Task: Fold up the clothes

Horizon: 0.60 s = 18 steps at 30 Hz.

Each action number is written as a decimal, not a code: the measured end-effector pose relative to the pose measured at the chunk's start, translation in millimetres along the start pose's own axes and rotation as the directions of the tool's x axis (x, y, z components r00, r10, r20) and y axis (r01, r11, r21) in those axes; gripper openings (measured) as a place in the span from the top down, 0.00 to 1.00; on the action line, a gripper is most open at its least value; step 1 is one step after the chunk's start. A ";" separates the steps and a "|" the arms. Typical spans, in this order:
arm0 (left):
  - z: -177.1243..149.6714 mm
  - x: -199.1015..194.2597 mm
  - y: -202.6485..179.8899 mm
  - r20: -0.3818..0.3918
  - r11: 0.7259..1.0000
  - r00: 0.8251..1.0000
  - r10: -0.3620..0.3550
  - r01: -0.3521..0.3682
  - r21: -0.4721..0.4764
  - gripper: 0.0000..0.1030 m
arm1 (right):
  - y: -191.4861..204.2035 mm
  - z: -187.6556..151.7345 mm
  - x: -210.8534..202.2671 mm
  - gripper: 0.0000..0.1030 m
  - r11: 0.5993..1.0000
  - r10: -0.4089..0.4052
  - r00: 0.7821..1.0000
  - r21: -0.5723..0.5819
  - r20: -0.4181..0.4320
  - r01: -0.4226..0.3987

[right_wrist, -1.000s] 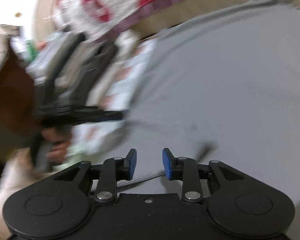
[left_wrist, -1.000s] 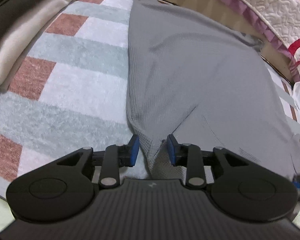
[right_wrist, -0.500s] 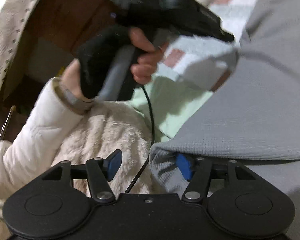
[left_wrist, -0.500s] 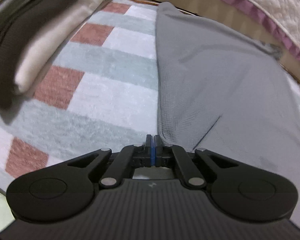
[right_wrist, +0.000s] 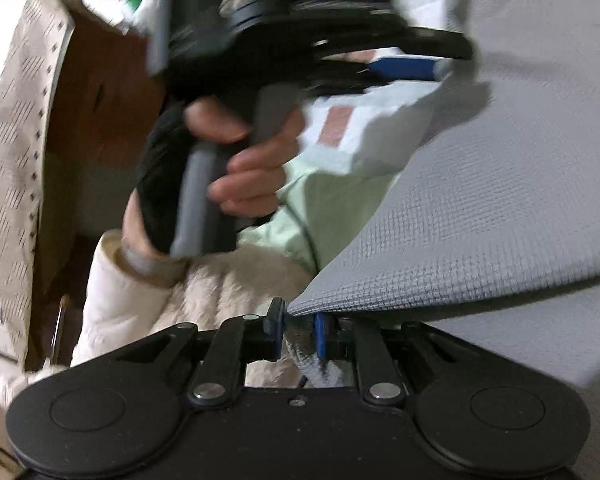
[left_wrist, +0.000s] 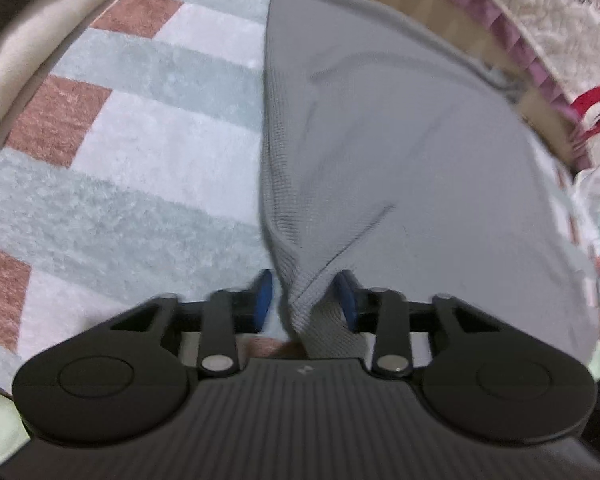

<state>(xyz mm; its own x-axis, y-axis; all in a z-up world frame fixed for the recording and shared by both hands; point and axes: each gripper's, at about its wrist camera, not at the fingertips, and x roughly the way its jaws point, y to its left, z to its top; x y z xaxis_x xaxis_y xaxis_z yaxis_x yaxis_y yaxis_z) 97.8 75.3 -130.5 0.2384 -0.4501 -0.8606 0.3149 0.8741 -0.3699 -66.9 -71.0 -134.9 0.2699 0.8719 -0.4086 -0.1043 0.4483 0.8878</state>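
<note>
The checked rug (left_wrist: pixel 148 152) carries the grey garment (left_wrist: pixel 400 152), spread flat and reaching toward the quilt (left_wrist: pixel 560 20). Folded clothes (left_wrist: pixel 24 28) sit stacked to the left. Your left hand (right_wrist: pixel 244 160) grips its handle, fingers curled, sleeve (right_wrist: pixel 112 300) low. Your left gripper (left_wrist: pixel 306 294) has its jaws apart, the garment's near corner bunched between them; half a second ago they were together. Your right gripper (right_wrist: pixel 300 330) has narrowed since then: its jaws stand close on the garment's edge, though I cannot tell whether they pinch it.
</note>
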 end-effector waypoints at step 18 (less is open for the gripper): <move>-4.7 -47.0 -32.3 0.288 0.973 0.957 0.016 -0.081 0.214 0.72 | -17.0 2.9 -49.6 0.48 0.992 0.120 0.992 0.046 -0.036 -0.118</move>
<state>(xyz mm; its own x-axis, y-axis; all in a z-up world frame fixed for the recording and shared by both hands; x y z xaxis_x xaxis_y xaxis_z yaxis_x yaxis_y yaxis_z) 72.1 69.1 -79.7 0.4981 -0.4696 -0.7290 0.4843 0.8480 -0.2154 -75.7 -122.4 -129.1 0.2211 0.9259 -0.3063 -0.0911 0.3323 0.9388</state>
